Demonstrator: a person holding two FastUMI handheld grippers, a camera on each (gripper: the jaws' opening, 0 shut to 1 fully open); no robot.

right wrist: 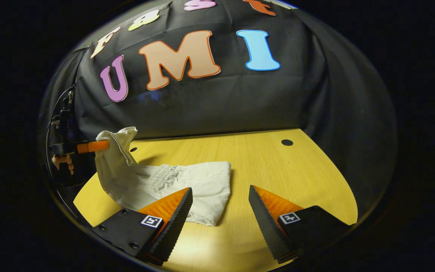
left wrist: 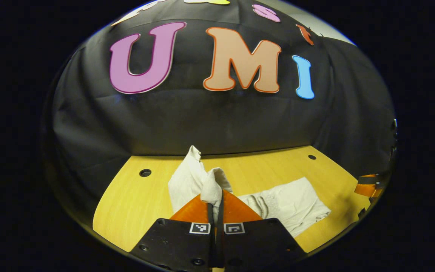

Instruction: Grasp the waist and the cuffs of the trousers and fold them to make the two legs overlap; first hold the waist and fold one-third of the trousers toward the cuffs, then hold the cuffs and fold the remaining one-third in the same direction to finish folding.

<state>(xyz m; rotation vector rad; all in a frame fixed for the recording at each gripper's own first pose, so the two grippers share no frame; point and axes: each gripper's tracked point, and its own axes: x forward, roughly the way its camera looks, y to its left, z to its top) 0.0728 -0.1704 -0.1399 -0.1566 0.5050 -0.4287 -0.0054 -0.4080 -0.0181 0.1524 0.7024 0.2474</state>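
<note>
The left gripper (left wrist: pixel 216 202) is clamped on a bunch of cloth from the trousers (left wrist: pixel 285 204): in the left gripper view its two fingers meet with the fabric pinched between them and a knot of it standing up just past the tips. In the right gripper view the same gripper (right wrist: pixel 106 145) shows at the far left, held by a hand (right wrist: pixel 63 161), with the end of the trousers (right wrist: pixel 172 181) raised off the table and draping down from it.

The right gripper (right wrist: pixel 220 198) is spread wide, nothing between its fingers, and it hovers over the table (right wrist: pixel 278 170) just beside the near edge of the trousers; its left finger overlaps the cloth in the picture, though contact cannot be told.

The trousers are one pale, cream garment. The part away from the lifted end lies flat and folded on the table, with a gathered, crinkled band across its middle.

The table is yellow wood with a curved front edge. Two small dark holes are seen near its back edge, one on either side of the trousers. Behind the trousers hangs the black cloth wall (right wrist: pixel 240 102), meeting the table's back edge. To the right of the trousers the tabletop is bare wood out to the rim.
</note>
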